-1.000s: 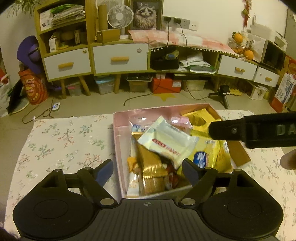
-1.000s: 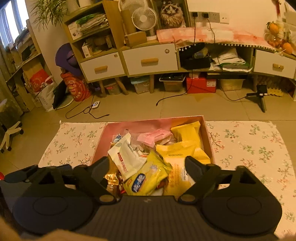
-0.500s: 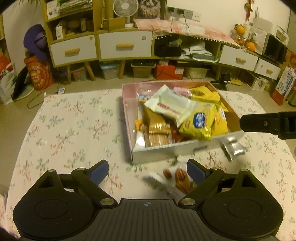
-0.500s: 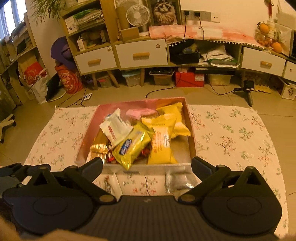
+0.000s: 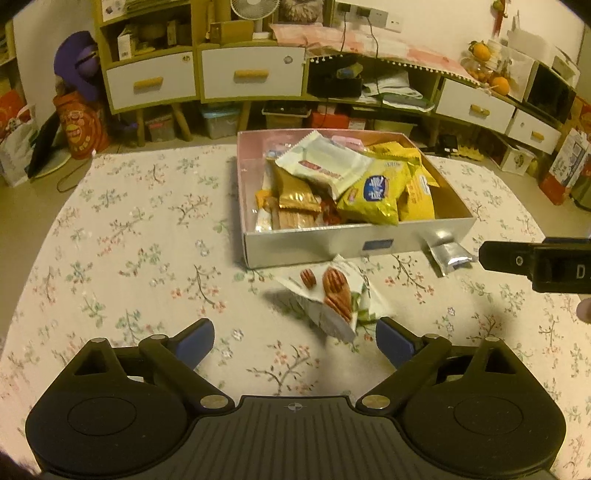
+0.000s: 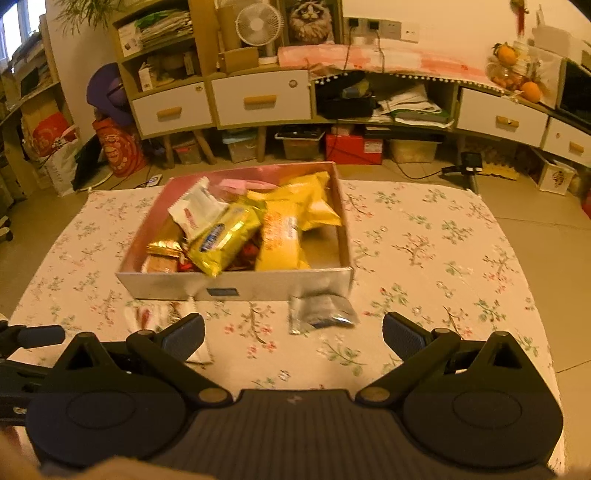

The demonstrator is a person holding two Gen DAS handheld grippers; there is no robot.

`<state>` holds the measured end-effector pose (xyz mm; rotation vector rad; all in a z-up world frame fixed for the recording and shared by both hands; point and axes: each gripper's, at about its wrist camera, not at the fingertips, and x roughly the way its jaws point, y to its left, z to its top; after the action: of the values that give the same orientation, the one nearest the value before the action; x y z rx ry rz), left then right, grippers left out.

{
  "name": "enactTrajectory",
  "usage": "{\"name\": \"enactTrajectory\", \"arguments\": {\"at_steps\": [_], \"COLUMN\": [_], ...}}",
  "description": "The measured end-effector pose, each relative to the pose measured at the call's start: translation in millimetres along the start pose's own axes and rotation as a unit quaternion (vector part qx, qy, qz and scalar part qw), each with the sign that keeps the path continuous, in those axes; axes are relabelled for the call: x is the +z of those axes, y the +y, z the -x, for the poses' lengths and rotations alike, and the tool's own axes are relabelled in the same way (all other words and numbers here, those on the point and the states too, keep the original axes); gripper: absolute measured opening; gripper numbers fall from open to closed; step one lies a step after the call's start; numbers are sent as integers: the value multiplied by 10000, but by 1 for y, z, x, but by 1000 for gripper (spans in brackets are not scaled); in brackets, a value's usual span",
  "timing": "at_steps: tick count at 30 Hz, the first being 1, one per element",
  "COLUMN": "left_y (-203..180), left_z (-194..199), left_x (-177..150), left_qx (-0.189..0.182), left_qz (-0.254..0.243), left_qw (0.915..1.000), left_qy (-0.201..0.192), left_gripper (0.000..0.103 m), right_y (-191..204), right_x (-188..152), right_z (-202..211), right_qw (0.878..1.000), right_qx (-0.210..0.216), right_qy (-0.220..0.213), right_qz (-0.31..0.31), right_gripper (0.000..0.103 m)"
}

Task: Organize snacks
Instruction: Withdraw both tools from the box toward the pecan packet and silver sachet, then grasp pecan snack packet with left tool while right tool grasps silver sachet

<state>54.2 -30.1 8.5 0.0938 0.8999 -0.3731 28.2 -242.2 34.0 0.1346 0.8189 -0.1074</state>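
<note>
A silver-sided box (image 5: 354,242) with a pink inside stands on the floral cloth, piled with snacks: a white packet (image 5: 325,166), a yellow packet with a blue logo (image 5: 373,195) and a gold one (image 5: 295,192). In front of the box lie a pecan packet (image 5: 328,295) and a silver packet (image 5: 448,253). My left gripper (image 5: 295,341) has its jaws opening, and the pecan packet's near corner lies just ahead of its right finger, untouched. My right gripper (image 6: 293,332) stands open and holds nothing, with the silver packet (image 6: 321,314) just beyond its tips. The box (image 6: 258,288) sits behind that packet.
The floral tablecloth (image 6: 424,258) runs wide on both sides of the box. One finger of the right gripper (image 5: 535,262) reaches in from the right of the left wrist view. Cabinets with white drawers (image 6: 262,98), a fan (image 6: 258,22) and floor clutter stand beyond the table.
Both grippers have drawn back from over the box toward the near side of the table and opened wider. The pecan and silver packets now lie on the cloth in front of the box.
</note>
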Motion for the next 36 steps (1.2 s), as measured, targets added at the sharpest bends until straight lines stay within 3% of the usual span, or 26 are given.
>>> {"name": "enactTrajectory", "arguments": {"at_steps": [9,23,29,34,36], "left_y": [-9,-25,-26,-19,-17], "left_z": [-17,-48,-57,-63,-63], "left_x": [-8,-1,1,0,0], "left_qx": [67,136,112,88,80], "left_qz": [324,820,832,886,862], "left_qw": [9994,9963,9962,9960,9961], "left_qy": [-39,-230,-212,-122,-151], "left_gripper": [95,94,78,52,51], "right_y": [-19,-39,-34,-30,-28], "right_x": [-21,-23,-20,-20,-21], "right_z": [-22,-52,-66,-74,-75], "right_qw": [9986,9997,9997,9995,9993], "right_qx": [-324,-176,-196,-316,-362], "right_qy": [168,134,160,35,-44], "right_qz": [377,121,28,6,26], "right_gripper": [103,103,103,103,103]}}
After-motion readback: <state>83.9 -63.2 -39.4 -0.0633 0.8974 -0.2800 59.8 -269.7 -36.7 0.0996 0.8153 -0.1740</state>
